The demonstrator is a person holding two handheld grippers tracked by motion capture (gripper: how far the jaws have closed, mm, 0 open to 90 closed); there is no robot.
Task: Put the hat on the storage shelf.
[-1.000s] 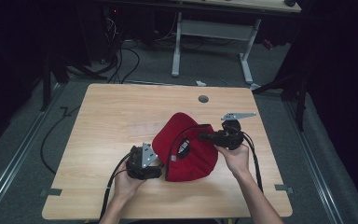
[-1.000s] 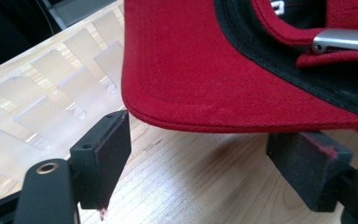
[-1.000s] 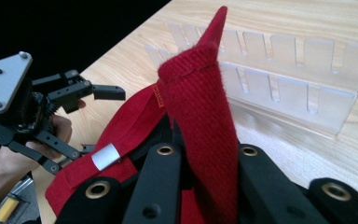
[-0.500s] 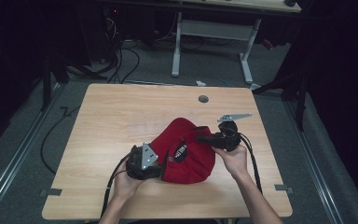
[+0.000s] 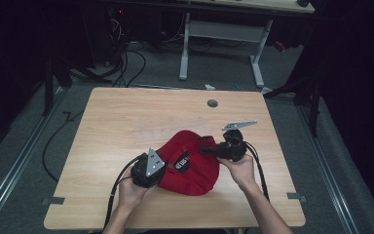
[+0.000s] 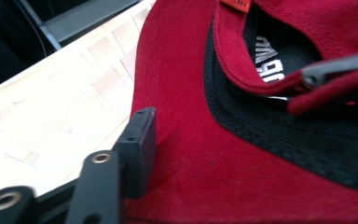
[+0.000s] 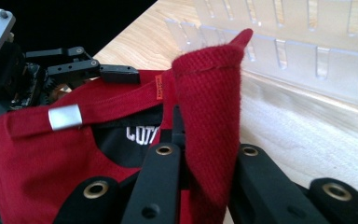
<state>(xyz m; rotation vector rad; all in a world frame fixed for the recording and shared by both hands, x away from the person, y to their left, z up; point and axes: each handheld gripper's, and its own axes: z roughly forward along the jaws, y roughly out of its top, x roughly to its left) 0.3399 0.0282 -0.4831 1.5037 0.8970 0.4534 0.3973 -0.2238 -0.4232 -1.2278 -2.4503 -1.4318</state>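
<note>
Lying at lower centre of the high view, the red cap rests on the wooden table, between both grippers. Surroundings, left to right: a black cable on the floor at the left edge, a white desk frame at upper centre, a round grommet in the tabletop above the cap. Nothing stands between either gripper and the cap.

Left gripper: jaws about half open at the cap's left edge and have just been closing; one black finger lies against the red fabric; whether the pads already press cannot be told.

Right gripper: jaws clamped on a fold of the cap's fabric, beside the strap with its metal buckle.

Compared with one second ago, the left gripper has moved in from beside the cap to its edge, and the cap sits slightly lower and flatter.
</note>
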